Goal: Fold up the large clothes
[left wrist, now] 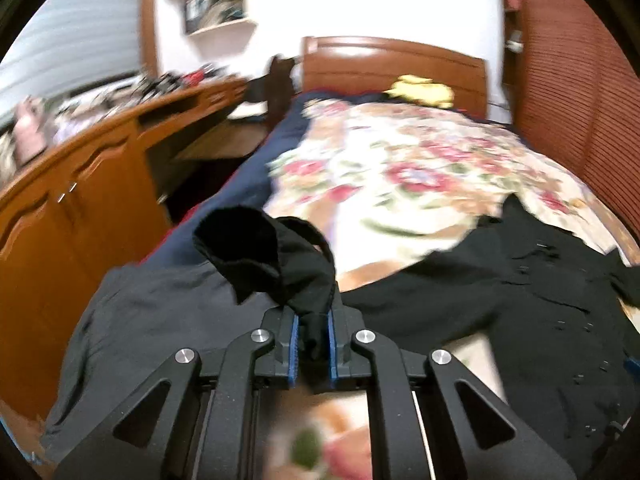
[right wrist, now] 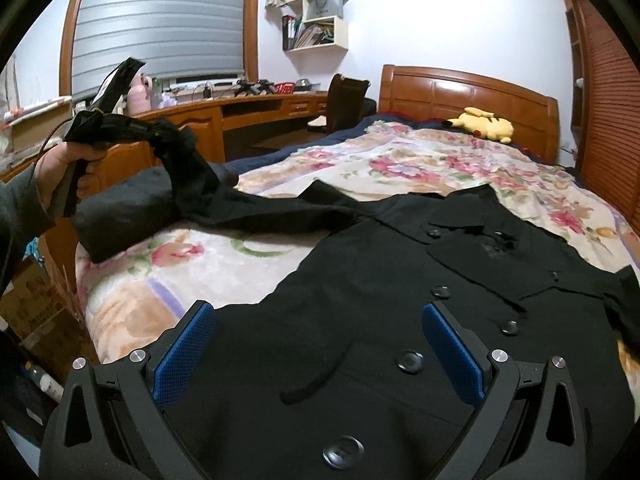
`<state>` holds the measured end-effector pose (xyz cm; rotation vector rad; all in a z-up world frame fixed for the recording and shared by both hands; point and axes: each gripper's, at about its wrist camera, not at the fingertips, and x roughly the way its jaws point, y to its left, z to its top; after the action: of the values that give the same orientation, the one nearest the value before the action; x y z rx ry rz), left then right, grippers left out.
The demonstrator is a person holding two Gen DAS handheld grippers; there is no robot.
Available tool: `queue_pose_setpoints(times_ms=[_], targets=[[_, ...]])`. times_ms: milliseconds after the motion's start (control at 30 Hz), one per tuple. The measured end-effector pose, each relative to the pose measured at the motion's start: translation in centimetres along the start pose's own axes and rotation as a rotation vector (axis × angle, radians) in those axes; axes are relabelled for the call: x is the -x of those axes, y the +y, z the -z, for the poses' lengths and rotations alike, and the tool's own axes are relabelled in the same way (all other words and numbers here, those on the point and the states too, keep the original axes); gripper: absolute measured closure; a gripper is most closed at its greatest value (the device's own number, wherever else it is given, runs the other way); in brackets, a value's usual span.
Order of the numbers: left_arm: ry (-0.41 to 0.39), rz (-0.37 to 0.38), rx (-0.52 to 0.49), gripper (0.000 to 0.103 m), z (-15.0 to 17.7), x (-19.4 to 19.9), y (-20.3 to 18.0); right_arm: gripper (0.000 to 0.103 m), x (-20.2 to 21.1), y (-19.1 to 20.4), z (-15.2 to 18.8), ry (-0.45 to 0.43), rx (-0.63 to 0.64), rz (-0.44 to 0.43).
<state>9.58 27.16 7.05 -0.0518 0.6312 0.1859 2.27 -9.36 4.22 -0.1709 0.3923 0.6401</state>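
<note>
Black coat point(right wrist: 400, 280) spread across floral bed point(right wrist: 360, 160); left gripper point(left wrist: 312, 332) clamps its sleeve point(left wrist: 272, 256) aloft, right gripper point(right wrist: 320, 352) w/ jaws wide over buttons. Wall shelf point(right wrist: 316, 20) holds books, bag.

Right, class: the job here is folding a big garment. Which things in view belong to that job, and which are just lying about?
Part of the job:
black coat
its sleeve, clamped in the left gripper
right gripper, jaws open over the coat
floral blanket underneath

Just lying about:
yellow plush toy
grey garment
wall shelf
desk
</note>
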Motion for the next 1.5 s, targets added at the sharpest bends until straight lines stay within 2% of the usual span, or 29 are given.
queue_pose_setpoints(times_ms=[300, 633, 767, 967, 1033, 1100, 1133, 1200, 1267, 1300, 1400, 1500], targets=[[-0.056, 0.194, -0.129, 0.092, -1.0, 1.1, -11.9, 0.0, 3.6, -1.4, 1.4, -0.046, -0.035, 0.035], [-0.044, 0.397, -0.218, 0.092, 0.9, 2.3, -21.9, 0.0, 6.0, -3.7, 2.8, -0.058, -0.088, 0.114], [-0.032, 0.438, -0.225, 0.092, 2.8, 2.3, -24.3, 0.0, 6.3, -4.2, 3.3, -0.049, -0.111, 0.153], [-0.008, 0.436, -0.225, 0.089, 6.1, 1.6, -26.3, 0.0, 5.9, -4.8, 3.3, -0.018, -0.146, 0.197], [-0.01, 0.42, -0.233, 0.083, 7.0, 1.6, -26.4, 0.0, 5.6, -4.8, 3.2, -0.009, -0.156, 0.204], [-0.02, 0.407, -0.243, 0.071, 7.9, 1.8, -26.6, 0.0, 5.5, -4.6, 3.1, -0.002, -0.162, 0.208], [-0.033, 0.41, -0.242, 0.06, 8.3, 2.2, -26.5, 0.0, 5.6, -4.8, 3.0, -0.001, -0.162, 0.209], [-0.067, 0.409, -0.217, 0.051, 8.8, 3.0, -25.7, 0.0, 5.5, -4.5, 2.7, 0.002, -0.16, 0.208], [-0.088, 0.389, -0.17, 0.026, 9.2, 3.6, -24.5, 0.0, 5.4, -4.1, 2.5, 0.007, -0.159, 0.203], [-0.093, 0.389, -0.156, 0.022, 9.4, 3.7, -24.0, 0.0, 5.3, -4.1, 2.4, 0.009, -0.158, 0.198], [-0.107, 0.369, -0.137, 0.021, 9.6, 4.0, -22.0, 0.0, 5.2, -5.2, 2.4, 0.012, -0.153, 0.191], [-0.111, 0.318, -0.125, 0.021, 9.9, 3.7, -20.4, 0.002, 4.1, -5.7, 1.6, 0.018, -0.141, 0.177]])
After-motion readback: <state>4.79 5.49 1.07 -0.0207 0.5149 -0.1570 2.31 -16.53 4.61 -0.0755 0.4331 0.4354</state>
